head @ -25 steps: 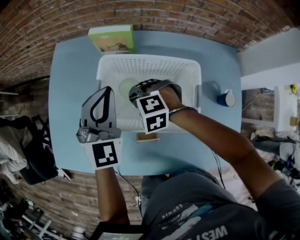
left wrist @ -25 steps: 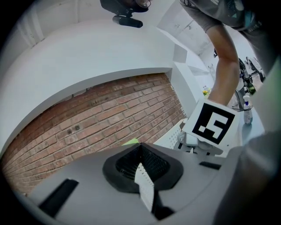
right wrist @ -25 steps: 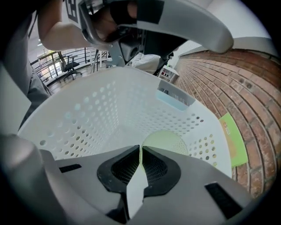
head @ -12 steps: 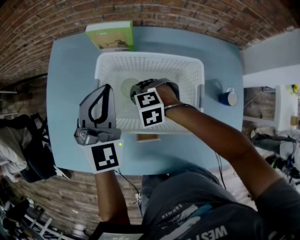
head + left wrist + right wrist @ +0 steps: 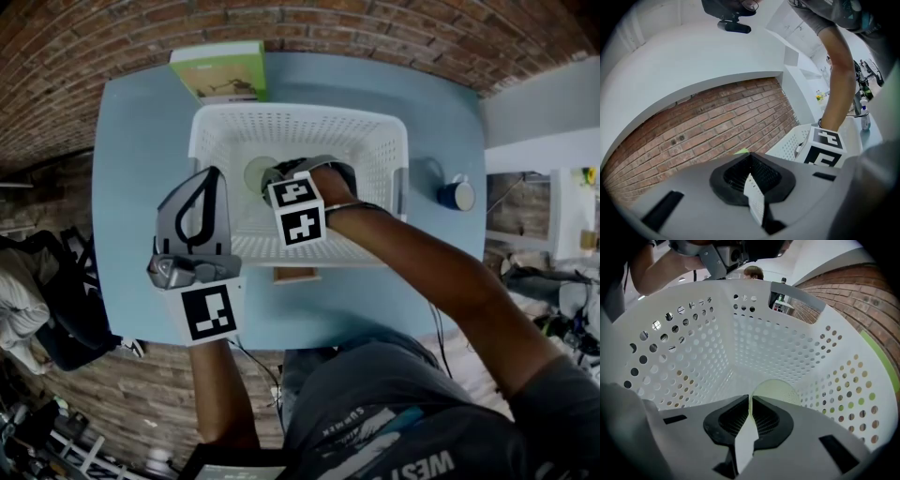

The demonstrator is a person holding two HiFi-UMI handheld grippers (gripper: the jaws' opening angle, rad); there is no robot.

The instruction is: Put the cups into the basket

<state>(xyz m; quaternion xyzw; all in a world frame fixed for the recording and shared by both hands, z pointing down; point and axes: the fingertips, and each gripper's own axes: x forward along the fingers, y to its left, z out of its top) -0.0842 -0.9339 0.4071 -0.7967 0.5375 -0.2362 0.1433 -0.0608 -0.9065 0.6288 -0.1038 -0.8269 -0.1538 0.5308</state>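
The white perforated basket [image 5: 389, 141] stands on the blue table [image 5: 141, 131]. My right gripper [image 5: 286, 173] reaches down inside it, shut on the rim of a pale green cup [image 5: 255, 173]. In the right gripper view the green cup [image 5: 774, 390] sits just past the right gripper [image 5: 749, 401], low among the basket walls [image 5: 693, 357]. A blue cup [image 5: 457, 197] stands on the table to the right of the basket. My left gripper [image 5: 208, 180] hovers left of the basket, shut and holding nothing. The left gripper [image 5: 751, 164] points up at the brick wall.
A green and white box [image 5: 220, 70] lies at the table's far edge behind the basket. A small wooden block [image 5: 295, 275] sits in front of the basket's near wall. A brick wall [image 5: 708, 122] runs beyond the table. The table's near edge is close to my body.
My right gripper with the green cup has edged a little farther into the basket. The left gripper has hardly moved.
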